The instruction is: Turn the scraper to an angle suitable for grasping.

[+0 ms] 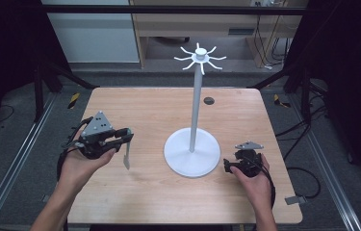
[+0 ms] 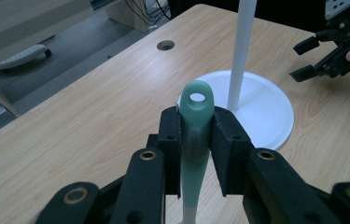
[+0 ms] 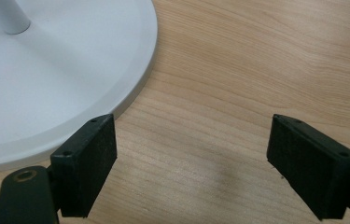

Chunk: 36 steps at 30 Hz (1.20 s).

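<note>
While the wooden table [image 1: 144, 202] spans the middle of the high view, the left gripper [image 1: 120, 137] sits at the frame's centre left, held in the person's left hand [image 1: 79, 166], its jaws clamped on a pale green utensil handle [image 2: 196, 126] with a hanging hole at its tip. In the high view the utensil hangs down from the jaws toward the tabletop, left of the stand's base. At the frame's centre rises a white hook stand [image 1: 196, 103], its round base [image 1: 180, 159] flat on the table and a ring of curved hooks [image 1: 200, 57] at the top of its pole. At lower right, the right gripper [image 1: 227, 164], held in the right hand [image 1: 255, 185], rests just beside the base's rim, its jaws spread wide over bare wood with nothing between them.
</note>
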### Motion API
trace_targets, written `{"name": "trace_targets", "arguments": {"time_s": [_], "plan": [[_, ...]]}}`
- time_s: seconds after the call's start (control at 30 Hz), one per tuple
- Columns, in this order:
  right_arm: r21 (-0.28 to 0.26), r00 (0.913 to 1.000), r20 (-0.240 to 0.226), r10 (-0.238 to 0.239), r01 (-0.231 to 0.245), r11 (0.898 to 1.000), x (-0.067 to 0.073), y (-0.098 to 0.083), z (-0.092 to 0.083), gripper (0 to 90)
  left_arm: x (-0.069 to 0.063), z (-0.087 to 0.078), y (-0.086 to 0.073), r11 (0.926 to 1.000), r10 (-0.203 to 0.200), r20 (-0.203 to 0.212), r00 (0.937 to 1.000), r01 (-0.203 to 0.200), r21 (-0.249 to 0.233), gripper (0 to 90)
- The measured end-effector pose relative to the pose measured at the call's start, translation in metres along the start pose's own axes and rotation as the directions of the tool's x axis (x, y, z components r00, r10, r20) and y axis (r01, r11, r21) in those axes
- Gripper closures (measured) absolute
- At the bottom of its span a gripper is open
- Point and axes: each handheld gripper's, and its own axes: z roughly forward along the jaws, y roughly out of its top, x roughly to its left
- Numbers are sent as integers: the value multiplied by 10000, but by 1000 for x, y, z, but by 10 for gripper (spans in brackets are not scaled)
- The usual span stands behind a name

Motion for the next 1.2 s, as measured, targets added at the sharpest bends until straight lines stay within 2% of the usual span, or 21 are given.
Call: {"name": "trace_targets", "arguments": {"time_s": [0.43, 0.77, 0.87, 0.97, 1.2], "plan": [[-86, 10000, 36, 29, -29, 10000, 0, 0, -1, 162, -9, -3, 22, 9991, 98, 156, 9998, -92, -419, 744], [-168, 10000, 79, 32, -31, 9999, 0, 1, -2, 154, -18, -8, 51, 9953, 159, 271, 9995, -133, -961, 744], [-208, 10000, 71, 60, -58, 9998, -1, 1, -3, 140, -20, -6, 59, 9949, 185, 384, 9991, -146, -997, 744], [-391, 9997, -10, 234, -234, 9990, -2, 2, -4, 106, -20, -5, 62, 9951, 157, 421, 9990, -115, -986, 744], [-479, 9998, 88, 200, -195, 9987, -3, 3, -5, 105, -23, -3, 69, 9933, 129, 502, 9987, -71, -1156, 744]]}}
